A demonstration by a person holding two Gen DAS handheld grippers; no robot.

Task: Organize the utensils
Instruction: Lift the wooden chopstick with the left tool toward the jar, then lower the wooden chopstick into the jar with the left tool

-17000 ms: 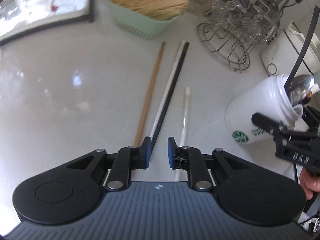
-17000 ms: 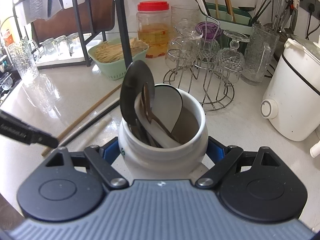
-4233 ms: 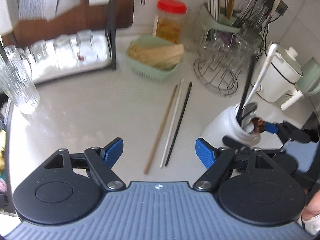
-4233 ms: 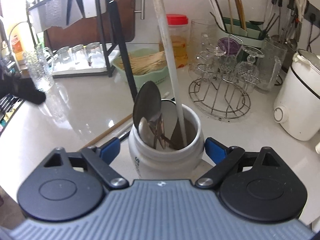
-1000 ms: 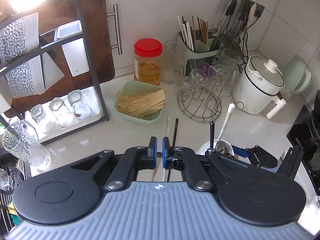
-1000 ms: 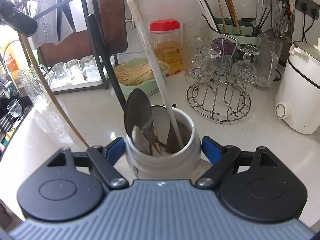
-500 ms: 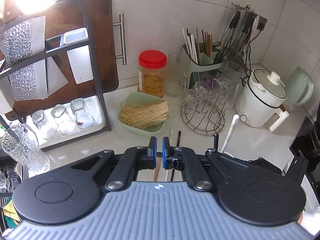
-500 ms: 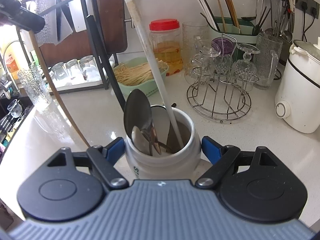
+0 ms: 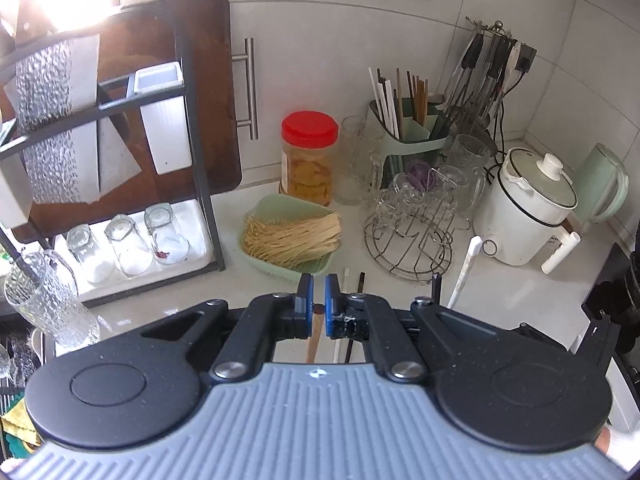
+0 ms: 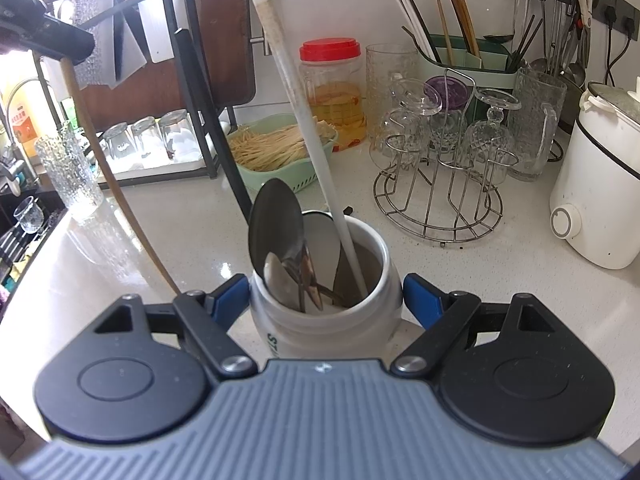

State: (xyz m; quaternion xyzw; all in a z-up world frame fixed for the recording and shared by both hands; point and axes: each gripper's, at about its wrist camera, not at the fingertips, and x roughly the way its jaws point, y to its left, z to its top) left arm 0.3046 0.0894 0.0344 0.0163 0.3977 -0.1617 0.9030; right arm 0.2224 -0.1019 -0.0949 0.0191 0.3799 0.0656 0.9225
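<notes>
Chopstick (image 10: 116,184), the wooden one, hangs pinched in the left claw (image 9: 316,305), raised high so its tip can swing over the jar (image 10: 324,320). Right claw (image 10: 325,300) hugs that jar to steady it on the counter (image 10: 500,280). Spoons and a white stick (image 10: 304,128) crowd the mouth; the gap's on its right side.

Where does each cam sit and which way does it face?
Left wrist: on the left gripper, high, angled down at the counter and back wall; own fingers pinch a wooden chopstick.
Right wrist: on the right gripper, low, facing the back wall; own fingers clamp the white jar.
Shared: red-lidded jar, green basket, glass rack.
</notes>
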